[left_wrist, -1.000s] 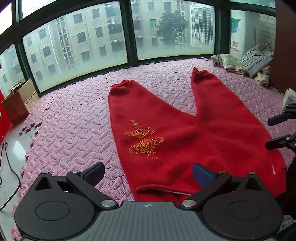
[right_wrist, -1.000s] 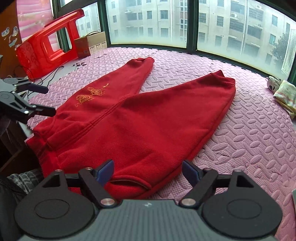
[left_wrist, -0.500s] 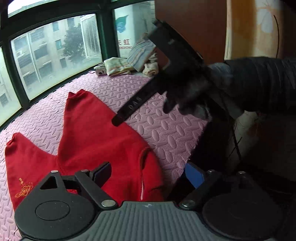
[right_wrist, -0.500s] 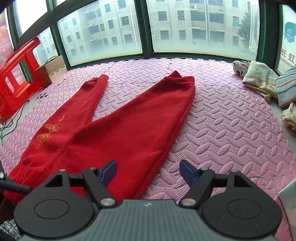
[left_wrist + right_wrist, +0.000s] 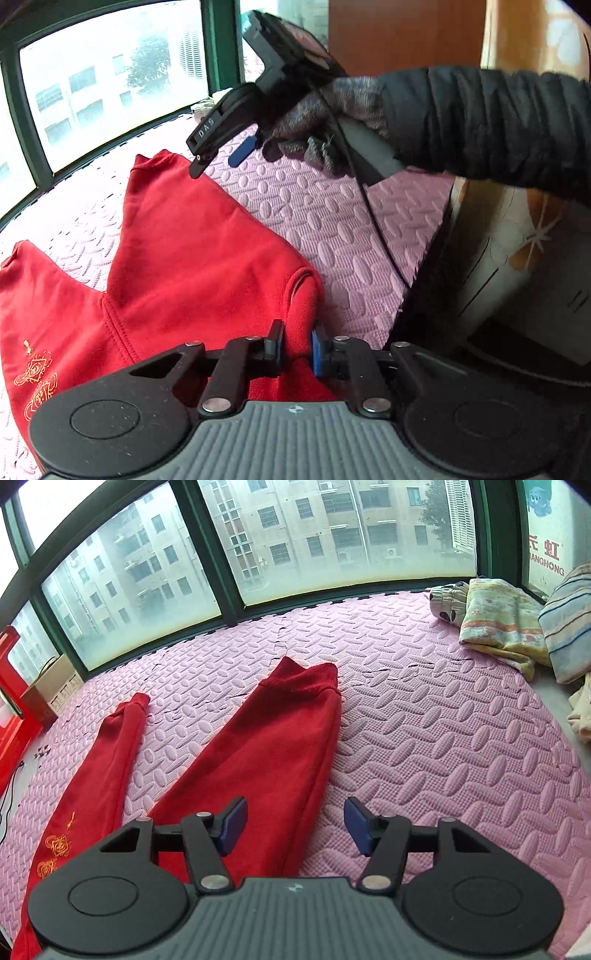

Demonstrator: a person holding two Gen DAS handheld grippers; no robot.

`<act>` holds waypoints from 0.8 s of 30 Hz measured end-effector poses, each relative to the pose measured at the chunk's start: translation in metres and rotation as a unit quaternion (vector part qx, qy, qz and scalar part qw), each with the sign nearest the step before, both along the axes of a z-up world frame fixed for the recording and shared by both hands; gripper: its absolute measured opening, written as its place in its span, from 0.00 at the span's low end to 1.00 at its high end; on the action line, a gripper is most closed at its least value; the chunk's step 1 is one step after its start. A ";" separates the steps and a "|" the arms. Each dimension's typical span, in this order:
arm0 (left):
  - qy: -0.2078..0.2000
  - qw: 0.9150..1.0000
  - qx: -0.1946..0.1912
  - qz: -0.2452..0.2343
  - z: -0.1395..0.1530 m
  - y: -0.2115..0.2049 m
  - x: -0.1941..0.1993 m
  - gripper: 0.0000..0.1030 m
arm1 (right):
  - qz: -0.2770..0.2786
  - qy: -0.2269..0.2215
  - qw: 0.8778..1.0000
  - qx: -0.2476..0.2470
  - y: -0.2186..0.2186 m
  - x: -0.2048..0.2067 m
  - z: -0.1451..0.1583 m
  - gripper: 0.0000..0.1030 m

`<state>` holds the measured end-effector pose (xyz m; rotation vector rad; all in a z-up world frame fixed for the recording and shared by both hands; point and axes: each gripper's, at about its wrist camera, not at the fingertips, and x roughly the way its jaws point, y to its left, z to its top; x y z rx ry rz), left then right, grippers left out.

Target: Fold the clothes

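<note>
Red trousers [image 5: 184,258] with gold embroidery lie flat on the pink foam mat [image 5: 332,221], legs pointing at the windows. My left gripper [image 5: 297,347] is at the waistband's right corner; its jaws are closing and the pads pinch a raised fold of the red fabric. A gloved hand in a black sleeve holds my right gripper [image 5: 218,162] above the mat, past that corner. In the right wrist view the right gripper [image 5: 295,821] hovers over the outer edge of the trousers' [image 5: 258,757] right leg. Its jaws are closing, and the pads touch nothing.
A pile of folded clothes [image 5: 498,627] sits at the mat's far right corner. A cardboard box [image 5: 48,690] and a red plastic chair [image 5: 11,701] stand at the left by the windows. A wooden cabinet [image 5: 406,33] rises at the right of the mat.
My left gripper swung right along the waistband to its corner and closed on the fabric. My right gripper shifted right to the outer leg edge, and its jaws narrowed.
</note>
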<state>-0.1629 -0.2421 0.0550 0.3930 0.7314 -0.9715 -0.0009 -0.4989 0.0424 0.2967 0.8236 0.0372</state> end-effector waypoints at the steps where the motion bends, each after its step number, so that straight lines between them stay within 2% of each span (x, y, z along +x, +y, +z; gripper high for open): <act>1: 0.004 1.000 -0.011 0.006 0.004 0.005 0.003 0.15 | -0.006 0.004 1.000 0.003 -0.001 0.009 -0.003 0.52; 9: 0.044 0.994 -0.083 0.049 0.027 0.038 0.025 0.14 | -0.049 0.019 0.998 0.023 -0.009 0.059 -0.022 0.43; 11: 0.051 0.992 -0.097 0.057 0.030 0.045 0.030 0.14 | -0.053 0.020 0.998 0.021 -0.008 0.064 -0.022 0.34; 13: 0.057 0.990 -0.112 0.066 0.033 0.052 0.034 0.14 | -0.062 0.022 0.998 0.012 -0.006 0.071 -0.020 0.21; 14: 0.060 0.989 -0.118 0.070 0.034 0.056 0.035 0.13 | -0.069 0.023 0.997 0.012 -0.007 0.073 -0.018 0.12; 18: 0.074 0.981 -0.150 0.097 0.037 0.078 0.040 0.13 | -0.076 0.009 0.997 0.011 0.000 0.081 -0.003 0.10; 24: 0.092 0.962 -0.200 0.159 0.040 0.118 0.042 0.12 | -0.057 -0.019 0.998 0.015 0.036 0.104 0.027 0.09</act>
